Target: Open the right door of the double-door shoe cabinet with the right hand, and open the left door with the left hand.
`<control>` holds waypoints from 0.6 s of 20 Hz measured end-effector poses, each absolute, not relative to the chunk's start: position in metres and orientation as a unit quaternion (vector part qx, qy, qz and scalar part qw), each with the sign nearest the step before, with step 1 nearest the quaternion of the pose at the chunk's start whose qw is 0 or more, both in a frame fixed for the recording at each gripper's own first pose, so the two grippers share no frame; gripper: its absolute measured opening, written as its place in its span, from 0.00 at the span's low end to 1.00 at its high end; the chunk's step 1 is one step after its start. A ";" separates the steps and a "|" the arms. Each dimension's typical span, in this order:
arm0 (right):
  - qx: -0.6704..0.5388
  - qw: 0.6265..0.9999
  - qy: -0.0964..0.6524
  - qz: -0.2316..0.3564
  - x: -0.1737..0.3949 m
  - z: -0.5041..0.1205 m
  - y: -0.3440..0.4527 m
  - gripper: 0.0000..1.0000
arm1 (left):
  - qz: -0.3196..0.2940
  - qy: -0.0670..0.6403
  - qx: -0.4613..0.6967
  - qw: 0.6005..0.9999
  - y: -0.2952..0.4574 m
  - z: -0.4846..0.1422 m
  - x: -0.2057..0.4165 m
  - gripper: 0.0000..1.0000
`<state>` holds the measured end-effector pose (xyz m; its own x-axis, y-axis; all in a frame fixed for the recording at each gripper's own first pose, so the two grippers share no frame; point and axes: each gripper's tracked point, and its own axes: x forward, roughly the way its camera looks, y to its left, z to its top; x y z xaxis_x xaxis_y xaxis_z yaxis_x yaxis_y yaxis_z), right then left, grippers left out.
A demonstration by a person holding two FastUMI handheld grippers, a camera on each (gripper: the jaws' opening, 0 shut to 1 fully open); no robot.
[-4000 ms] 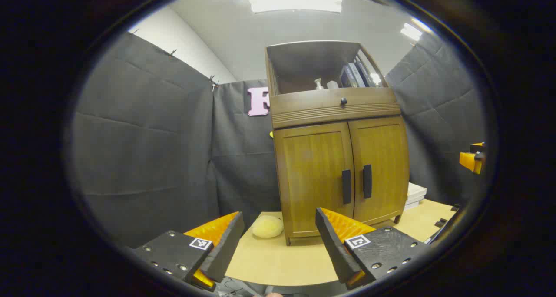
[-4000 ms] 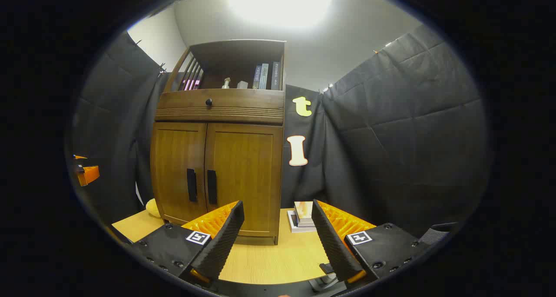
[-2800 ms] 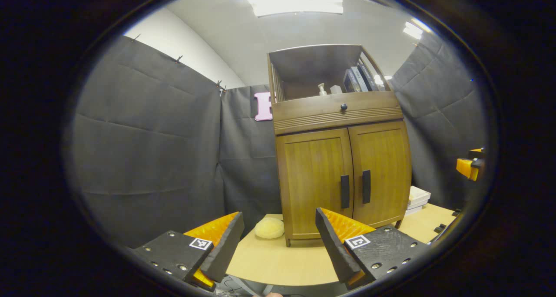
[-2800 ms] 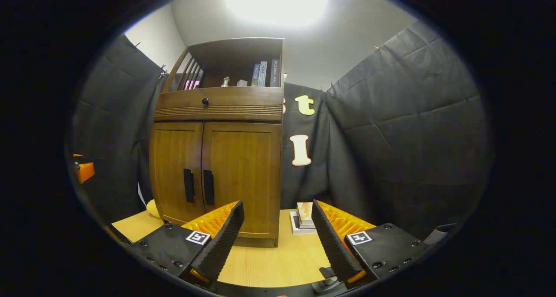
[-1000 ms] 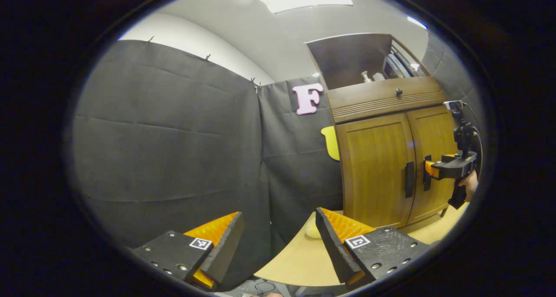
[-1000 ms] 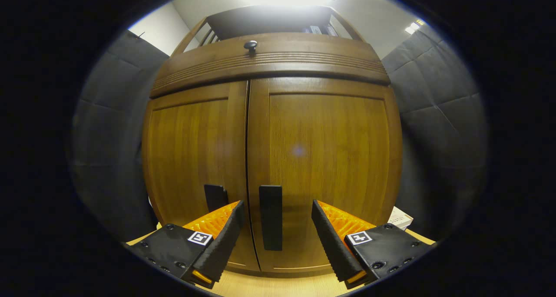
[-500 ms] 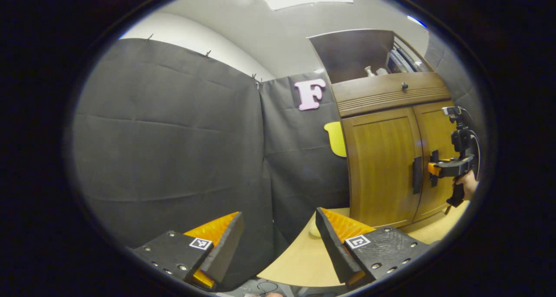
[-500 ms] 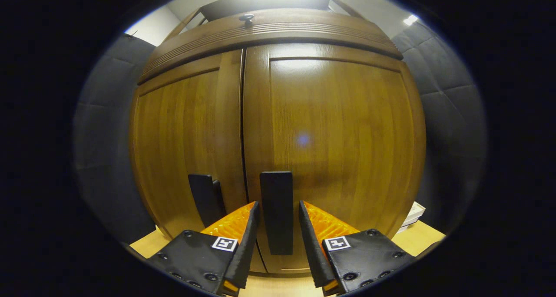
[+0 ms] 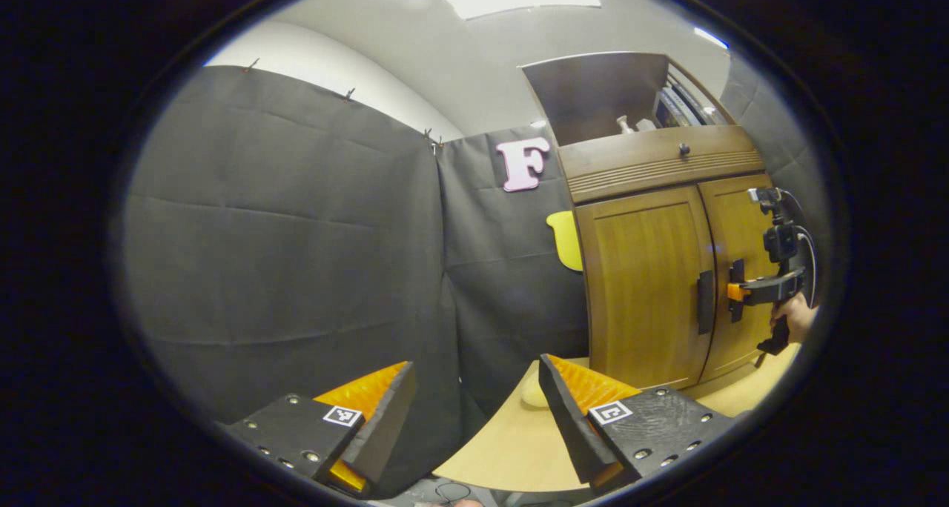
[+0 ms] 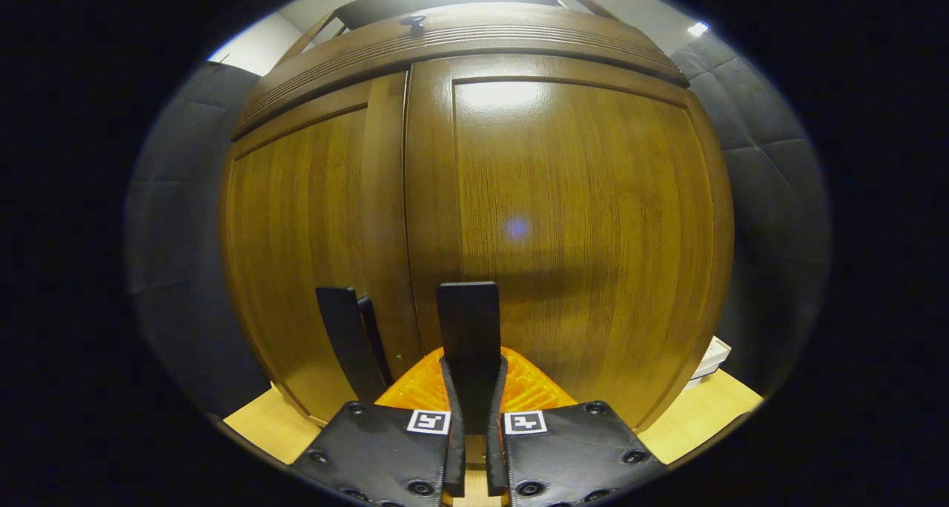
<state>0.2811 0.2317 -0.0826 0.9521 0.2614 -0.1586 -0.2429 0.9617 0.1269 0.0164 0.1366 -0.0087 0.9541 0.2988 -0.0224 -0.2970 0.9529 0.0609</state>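
Your right gripper [image 10: 473,388] is clamped on the right door handle [image 10: 467,329].
Both doors closed; your left gripper [image 9: 474,418] hangs spread apart, well off the cabinet [image 9: 645,270].

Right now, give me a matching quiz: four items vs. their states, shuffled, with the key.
Items:
1. right gripper
2. left gripper
3. left door handle
4. right door

States:
A. open, away from the shoe cabinet
B. ungripped
C. closed
D. shut on the right door handle

Pairs: 1-D, 2-A, 3-B, 4-C
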 end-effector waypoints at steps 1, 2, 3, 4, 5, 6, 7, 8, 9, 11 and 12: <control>0.052 0.986 0.086 0.135 0.277 -0.082 0.232 0.10 | 0.147 0.015 0.027 0.989 0.135 -0.007 0.016 0.96; 0.053 0.985 0.087 0.142 0.273 -0.082 0.230 0.13 | 0.145 0.014 0.027 0.989 0.133 -0.005 0.018 0.96; 0.054 0.984 0.085 0.147 0.268 -0.082 0.229 0.10 | 0.143 0.012 0.027 0.989 0.132 -0.004 0.018 0.96; 0.056 0.983 0.087 0.152 0.262 -0.081 0.227 0.13 | 0.139 0.011 0.025 0.990 0.130 -0.001 0.017 0.96; 0.057 0.982 0.085 0.157 0.257 -0.081 0.225 0.10 | 0.135 0.011 0.023 0.991 0.127 0.002 0.018 0.96; 0.057 0.982 0.084 0.162 0.252 -0.080 0.223 0.12 | 0.130 0.011 0.022 0.991 0.124 0.004 0.018 0.96; 0.057 0.981 0.084 0.168 0.246 -0.081 0.221 0.10 | 0.125 0.011 0.021 0.992 0.122 0.005 0.019 0.96; 0.058 0.979 0.083 0.175 0.239 -0.081 0.218 0.12 | 0.121 0.012 0.021 0.992 0.117 0.006 0.022 0.96; 0.058 0.978 0.084 0.182 0.234 -0.080 0.216 0.12 | 0.116 0.011 0.020 0.993 0.110 0.009 0.025 0.96; 0.058 0.976 0.084 0.194 0.223 -0.081 0.209 0.12 | 0.106 0.009 0.018 0.994 0.090 0.012 0.029 0.96; 0.057 0.975 0.084 0.198 0.218 -0.080 0.206 0.10 | 0.101 0.008 0.017 0.995 0.083 0.012 0.026 0.96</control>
